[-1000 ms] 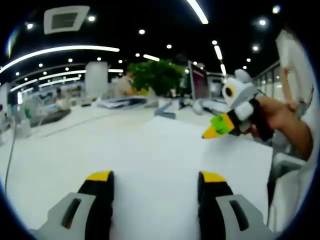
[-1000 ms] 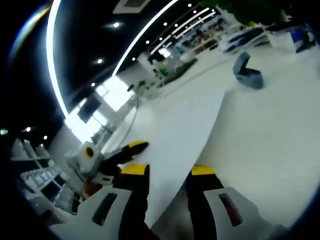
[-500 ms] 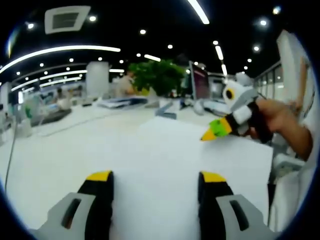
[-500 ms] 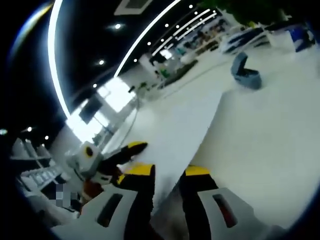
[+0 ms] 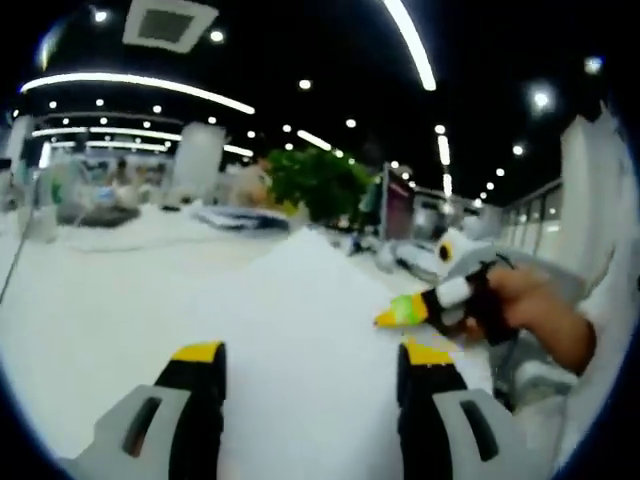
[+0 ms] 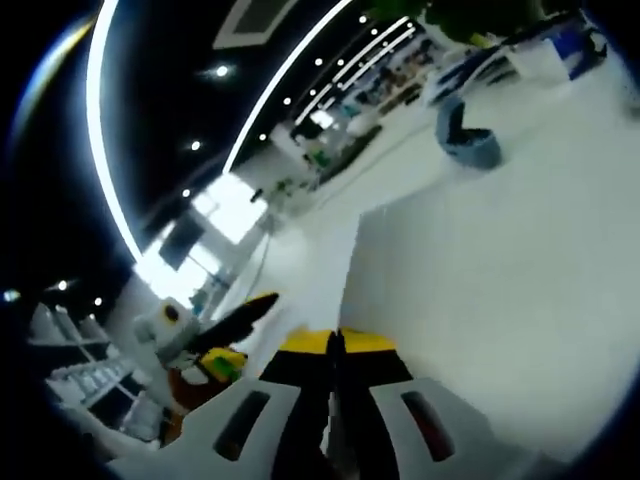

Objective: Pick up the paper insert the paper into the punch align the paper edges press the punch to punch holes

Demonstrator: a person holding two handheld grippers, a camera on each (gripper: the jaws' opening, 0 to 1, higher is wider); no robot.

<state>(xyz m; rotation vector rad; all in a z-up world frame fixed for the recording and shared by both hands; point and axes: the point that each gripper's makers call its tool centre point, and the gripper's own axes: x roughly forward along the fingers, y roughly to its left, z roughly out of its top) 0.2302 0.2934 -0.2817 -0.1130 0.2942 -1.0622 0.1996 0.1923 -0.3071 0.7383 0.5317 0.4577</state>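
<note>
The paper was a white sheet lifted off the white table, its far corner peaking up toward the green plant in the left gripper view. In the right gripper view the same paper spread wide, its near edge running straight down into the right gripper, whose yellow-tipped jaws stood pressed together on that edge, holding the sheet.

The left gripper had its two yellow-tipped jaws well apart, with the sheet showing between and beyond them; whether they touched the paper could not be told. From the right of that view the right gripper came in, its green and yellow tip at the sheet's edge, gripped by a person's hand. In the right gripper view the left gripper showed at the left, just beside the paper's edge, its black and yellow jaw pointing up along it.

Farther off on the table sat a blue hole punch, well apart from the sheet, with its lever raised. Beyond it lay cluttered desks and long ceiling lights in a dark ceiling.
</note>
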